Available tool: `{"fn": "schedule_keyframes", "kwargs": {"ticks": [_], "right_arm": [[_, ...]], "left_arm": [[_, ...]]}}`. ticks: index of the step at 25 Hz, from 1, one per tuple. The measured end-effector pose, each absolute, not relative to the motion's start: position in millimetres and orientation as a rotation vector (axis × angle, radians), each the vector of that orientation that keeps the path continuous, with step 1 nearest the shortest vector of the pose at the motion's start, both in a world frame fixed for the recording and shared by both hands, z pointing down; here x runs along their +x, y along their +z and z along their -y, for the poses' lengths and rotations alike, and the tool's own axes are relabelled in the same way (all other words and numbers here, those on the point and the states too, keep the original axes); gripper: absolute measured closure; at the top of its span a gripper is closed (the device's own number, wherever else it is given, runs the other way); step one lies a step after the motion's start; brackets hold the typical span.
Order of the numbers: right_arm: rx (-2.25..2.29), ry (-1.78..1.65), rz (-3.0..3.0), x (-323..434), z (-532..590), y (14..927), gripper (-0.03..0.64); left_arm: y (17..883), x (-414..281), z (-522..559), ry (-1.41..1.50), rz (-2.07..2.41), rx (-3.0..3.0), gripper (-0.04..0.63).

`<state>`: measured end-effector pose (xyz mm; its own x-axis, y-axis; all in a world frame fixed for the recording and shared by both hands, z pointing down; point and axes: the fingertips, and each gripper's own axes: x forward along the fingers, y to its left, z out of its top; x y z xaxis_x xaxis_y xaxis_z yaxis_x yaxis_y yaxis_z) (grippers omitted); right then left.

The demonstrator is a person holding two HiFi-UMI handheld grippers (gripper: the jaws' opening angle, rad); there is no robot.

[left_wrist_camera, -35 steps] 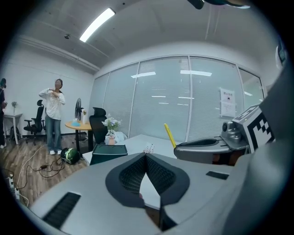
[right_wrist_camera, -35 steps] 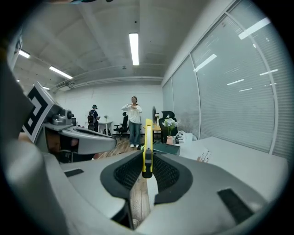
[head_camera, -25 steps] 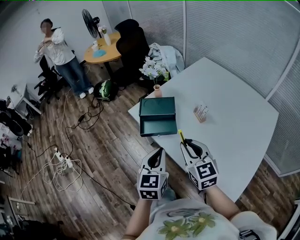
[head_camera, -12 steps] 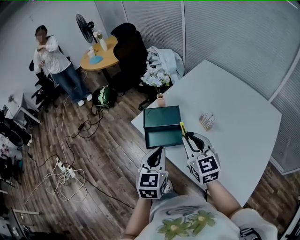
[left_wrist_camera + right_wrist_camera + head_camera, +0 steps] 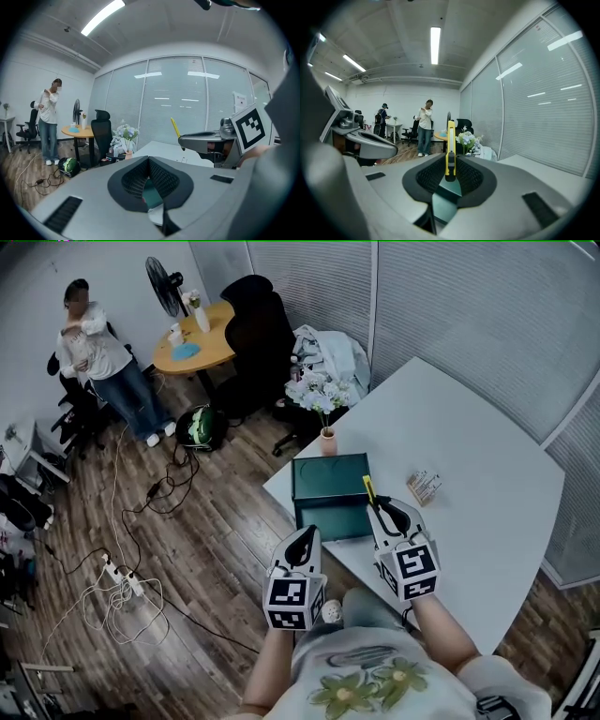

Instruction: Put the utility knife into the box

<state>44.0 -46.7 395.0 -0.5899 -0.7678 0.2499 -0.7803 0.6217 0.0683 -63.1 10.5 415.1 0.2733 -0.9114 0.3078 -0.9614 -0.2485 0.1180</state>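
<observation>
An open dark green box lies near the corner of the white table. My right gripper is shut on a yellow utility knife, which sticks out forward over the box's right edge. In the right gripper view the utility knife stands upright between the jaws of the right gripper, with the box below. My left gripper hangs off the table's edge just short of the box, jaws shut and empty. The left gripper shows the box under its tips.
A vase of flowers stands at the table corner behind the box. A small packet lies to the box's right. Off the table are black chairs, a round wooden table, a fan, floor cables and a standing person.
Both grippers have moved forward toward the box, the right still holding the knife. The knife's tip now reaches over the box's right edge; the left gripper has closed in on the table edge.
</observation>
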Motion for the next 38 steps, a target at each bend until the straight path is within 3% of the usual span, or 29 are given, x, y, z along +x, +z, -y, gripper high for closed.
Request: {"fn": "schedule_keyframes", "kwargs": {"ticks": [38], "right_arm": [[1.076, 0.288, 2.426, 21.7, 124.0, 512.2, 0.543]], "left_arm": [[478.8, -98.4, 87.6, 0.382, 1.614, 2.169, 0.595]]}}
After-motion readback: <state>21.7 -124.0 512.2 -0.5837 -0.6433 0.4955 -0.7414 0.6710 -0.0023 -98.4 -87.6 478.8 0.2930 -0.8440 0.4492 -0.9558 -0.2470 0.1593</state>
